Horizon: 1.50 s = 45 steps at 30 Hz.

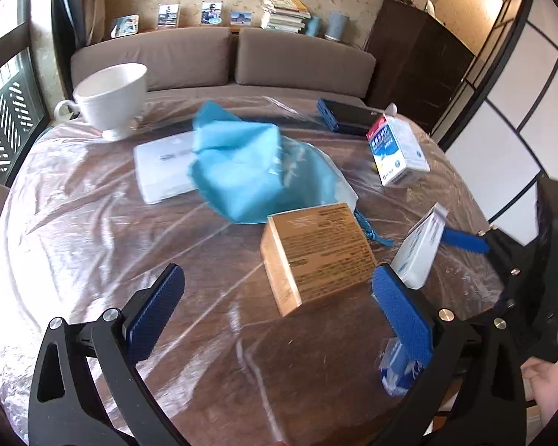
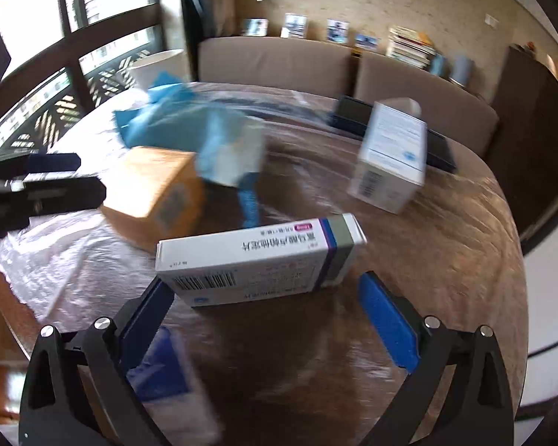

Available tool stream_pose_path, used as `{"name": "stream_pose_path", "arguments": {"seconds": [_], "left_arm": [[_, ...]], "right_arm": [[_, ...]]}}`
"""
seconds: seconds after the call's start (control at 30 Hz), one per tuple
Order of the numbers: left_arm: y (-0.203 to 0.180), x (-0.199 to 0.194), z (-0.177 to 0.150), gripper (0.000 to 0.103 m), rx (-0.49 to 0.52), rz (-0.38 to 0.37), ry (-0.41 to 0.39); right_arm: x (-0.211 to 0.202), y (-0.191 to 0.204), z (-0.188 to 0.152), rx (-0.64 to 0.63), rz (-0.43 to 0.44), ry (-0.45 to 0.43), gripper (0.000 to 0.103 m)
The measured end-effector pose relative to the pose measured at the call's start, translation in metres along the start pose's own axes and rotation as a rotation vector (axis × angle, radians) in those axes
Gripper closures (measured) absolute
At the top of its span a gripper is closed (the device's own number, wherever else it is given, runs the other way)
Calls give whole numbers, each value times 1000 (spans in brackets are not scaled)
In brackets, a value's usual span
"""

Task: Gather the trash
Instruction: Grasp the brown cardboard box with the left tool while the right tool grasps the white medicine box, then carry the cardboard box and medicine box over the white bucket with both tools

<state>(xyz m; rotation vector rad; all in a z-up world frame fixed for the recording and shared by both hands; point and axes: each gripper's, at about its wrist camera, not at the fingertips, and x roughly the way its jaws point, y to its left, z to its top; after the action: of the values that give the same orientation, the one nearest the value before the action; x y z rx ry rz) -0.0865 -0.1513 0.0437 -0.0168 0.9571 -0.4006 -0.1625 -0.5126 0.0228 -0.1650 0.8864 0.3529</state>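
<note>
Trash item in hand: flat white medicine box point(image 2: 256, 256), lying on the plastic-covered round table point(image 2: 446, 260) just ahead of my right gripper point(image 2: 268, 308), whose fingers stand apart and bracket it without clamping. Left gripper point(image 1: 275, 297) likewise spread, empty, near the brown carton point(image 1: 316, 256). Step judged as pickup approach; next I should ease forward and close on the box's narrow sides.

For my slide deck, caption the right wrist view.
Open right gripper approaches a white medicine box on the plastic-covered table.
</note>
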Motion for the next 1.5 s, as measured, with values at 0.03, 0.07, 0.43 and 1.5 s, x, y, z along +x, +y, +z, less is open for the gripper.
{"name": "stream_pose_path", "arguments": {"seconds": [0.03, 0.07, 0.43, 1.5], "left_arm": [[-2, 3, 0, 1, 5, 5, 3], [-7, 10, 0, 1, 15, 11, 10], [-25, 15, 8, 1, 2, -26, -7], [-12, 8, -12, 23, 4, 60, -31]], "right_arm": [[0, -4, -1, 7, -5, -2, 5], [1, -9, -1, 17, -12, -5, 5], [8, -12, -8, -31, -41, -19, 5], [-23, -24, -5, 66, 45, -87, 9]]}}
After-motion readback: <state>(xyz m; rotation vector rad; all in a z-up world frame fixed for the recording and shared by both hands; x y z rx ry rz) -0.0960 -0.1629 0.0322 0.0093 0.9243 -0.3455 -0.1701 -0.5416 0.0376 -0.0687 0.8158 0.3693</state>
